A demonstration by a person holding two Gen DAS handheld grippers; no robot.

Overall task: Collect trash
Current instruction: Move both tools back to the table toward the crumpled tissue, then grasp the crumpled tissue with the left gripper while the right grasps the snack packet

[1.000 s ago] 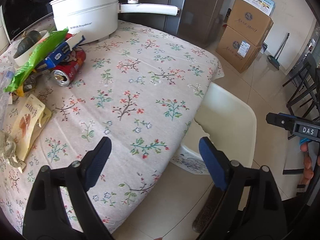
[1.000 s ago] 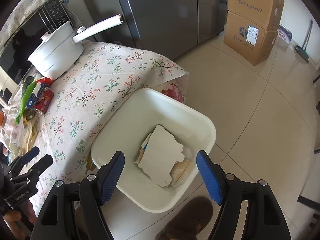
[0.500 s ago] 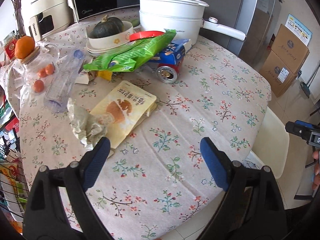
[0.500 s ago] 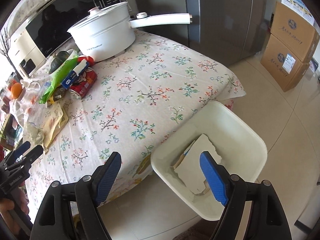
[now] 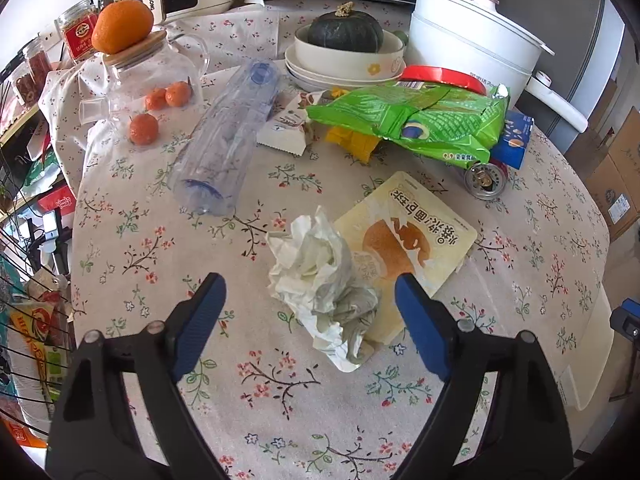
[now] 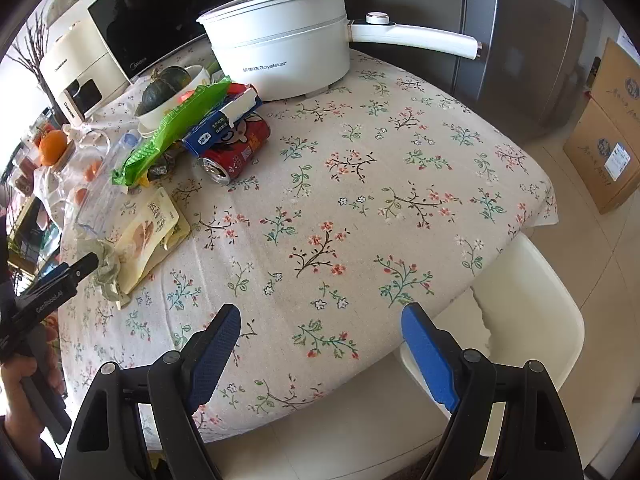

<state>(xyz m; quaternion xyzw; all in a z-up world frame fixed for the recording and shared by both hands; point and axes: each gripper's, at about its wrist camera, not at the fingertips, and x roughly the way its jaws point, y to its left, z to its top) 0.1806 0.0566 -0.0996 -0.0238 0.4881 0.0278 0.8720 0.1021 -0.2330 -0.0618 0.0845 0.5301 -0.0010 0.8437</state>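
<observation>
My left gripper (image 5: 310,304) is open and empty, its blue pads either side of a crumpled white tissue (image 5: 320,276) on the floral tablecloth. The tissue lies partly on a yellow snack packet (image 5: 416,236). Behind are an empty clear plastic bottle (image 5: 228,144), a green bag (image 5: 412,120), a blue carton (image 5: 516,140) and a red can (image 5: 486,180). My right gripper (image 6: 320,336) is open and empty over the table's near edge. The white trash bin (image 6: 532,320) stands on the floor at its right. The left gripper (image 6: 60,276) shows by the tissue (image 6: 106,264).
A white electric pot (image 6: 280,56) with a long handle stands at the back. A bowl with a dark squash (image 5: 346,36), a glass jar (image 5: 140,76) topped with an orange, and small oranges sit at the left. Cardboard boxes (image 6: 608,128) stand on the floor.
My left gripper has swung left from the table's edge and bin to over the crumpled tissue. My right gripper has lifted from above the bin to over the table's edge.
</observation>
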